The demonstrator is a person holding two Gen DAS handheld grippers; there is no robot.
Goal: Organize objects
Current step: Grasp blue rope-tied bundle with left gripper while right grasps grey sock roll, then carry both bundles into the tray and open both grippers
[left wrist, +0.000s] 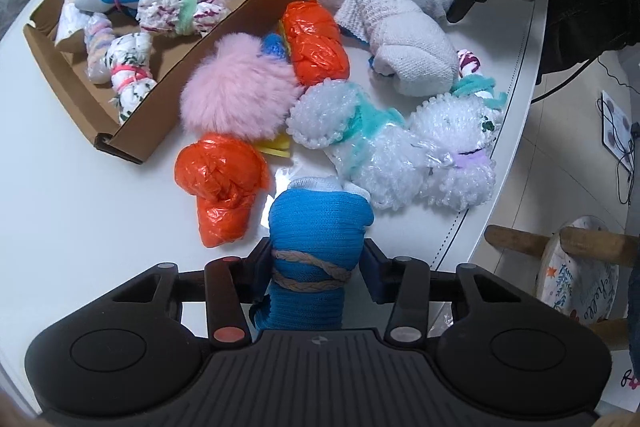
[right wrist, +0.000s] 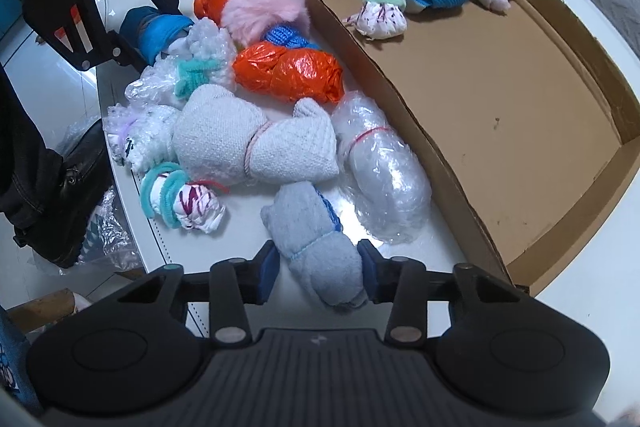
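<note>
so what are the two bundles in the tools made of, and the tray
Blue bundle: knit fabric by its ribbing, matte, tied with braided tan cord. Grey bundle: soft fuzzy cloth, perhaps terry or fleece, tied with thin blue thread. Tray: plain brown cardboard, matte, with folded, torn edges.

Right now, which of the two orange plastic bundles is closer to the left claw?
The orange bundle lying alone left of the blue sock roll the left claw grips. The other orange one sits farther off, behind the pink pompom.

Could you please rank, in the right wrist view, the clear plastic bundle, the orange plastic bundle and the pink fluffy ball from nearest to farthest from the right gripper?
From the right gripper:
1. Clear plastic bundle, just ahead, right.
2. Orange plastic bundle, mid-pile.
3. Pink fluffy ball, far side.
</note>
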